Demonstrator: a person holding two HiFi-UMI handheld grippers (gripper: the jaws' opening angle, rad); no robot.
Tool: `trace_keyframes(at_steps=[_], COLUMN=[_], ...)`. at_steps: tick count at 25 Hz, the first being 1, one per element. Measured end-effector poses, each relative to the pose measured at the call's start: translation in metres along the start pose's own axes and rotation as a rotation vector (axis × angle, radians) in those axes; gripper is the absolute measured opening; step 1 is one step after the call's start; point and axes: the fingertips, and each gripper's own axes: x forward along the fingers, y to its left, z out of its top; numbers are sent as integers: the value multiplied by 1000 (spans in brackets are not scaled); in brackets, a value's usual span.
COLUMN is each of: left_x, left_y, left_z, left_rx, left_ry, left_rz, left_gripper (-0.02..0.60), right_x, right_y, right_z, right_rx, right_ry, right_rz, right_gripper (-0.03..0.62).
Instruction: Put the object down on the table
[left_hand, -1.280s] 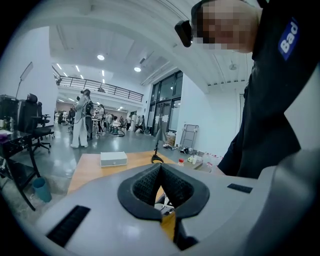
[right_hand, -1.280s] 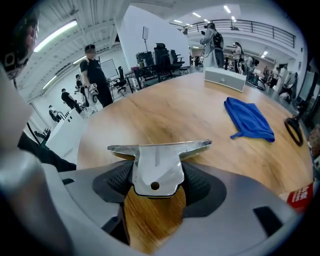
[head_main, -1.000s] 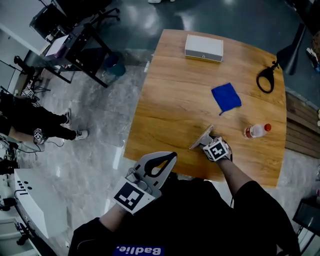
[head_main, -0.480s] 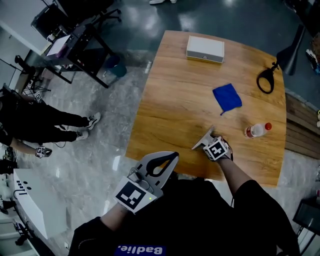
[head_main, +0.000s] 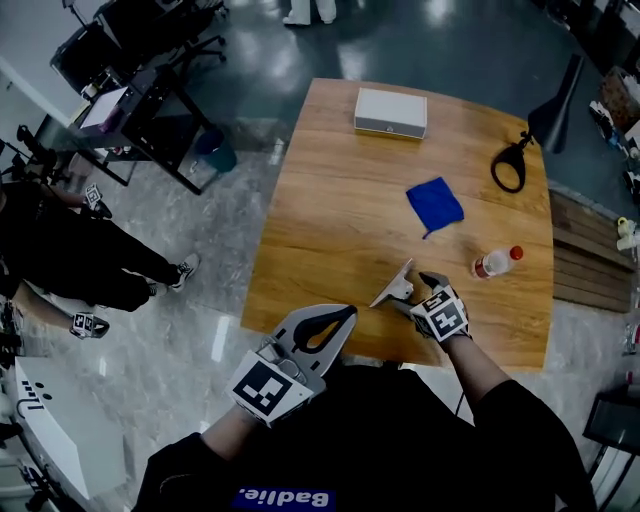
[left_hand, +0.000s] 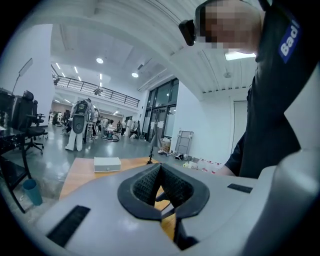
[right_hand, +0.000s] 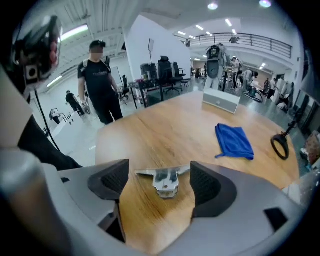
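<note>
A flat metal scraper-like piece (right_hand: 164, 179) lies on the wooden table (head_main: 330, 200) near its front edge, also seen in the head view as the metal piece (head_main: 392, 287). My right gripper (right_hand: 159, 182) sits low over it with jaws opening; the piece is between them, a gap on each side, pads not pressing. In the head view the right gripper (head_main: 413, 292) is just right of the piece. My left gripper (head_main: 325, 325) is held off the table's front edge near my body, shut with nothing in it; the left gripper view shows its pads (left_hand: 172, 186) together.
On the table are a blue cloth (head_main: 434, 205), a small bottle with a red cap (head_main: 495, 262), a white box (head_main: 390, 110) at the far edge and a black looped tool (head_main: 510, 165). A person (right_hand: 102, 85) stands beyond the table's left side, near desks and chairs.
The right jaws have spread apart from the metal piece, which now rests on the table. The head view has shifted slightly. The left gripper has stayed where it was.
</note>
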Motion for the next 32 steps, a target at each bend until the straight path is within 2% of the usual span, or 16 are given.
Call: trace_keyframes(at_steps=[6,8,11,14,15,17,22,26,32], left_x=[14,18,24,27,28,30,34,34,35], left_y=[-8,-12,-17,-23,-24,-27,-32,-36,-44], left_z=[8,9,14,19,21,24,20,19,23], left_rx=[7,16,23,26,28,35,61,61,71], left_ry=[-31,-33,-40,-45,-47,-52,-37,-23,-48], left_rz=[-58,-78,-99,-116,-122,-132,-146,-157,-180], left_gripper=[3,3,3,3,4,3,3,3,3], right_x=[-88,-117,-158,-198,-210,-230,-252,-254,-252], right_y=[33,41,54,68,72,78,89,97,100], right_z=[70,90,116,139,146,157,165,165,159], right_rx=[39,31,21,12,10,6,-15,-27,-28], right_ry=[-289,-385,-517,-659,-703,-771,-821,-814,-796], right_rz=[81,83,103,141,155,178,193,205,210], right_gripper=[353,247,165,31,6,6,6,6,6])
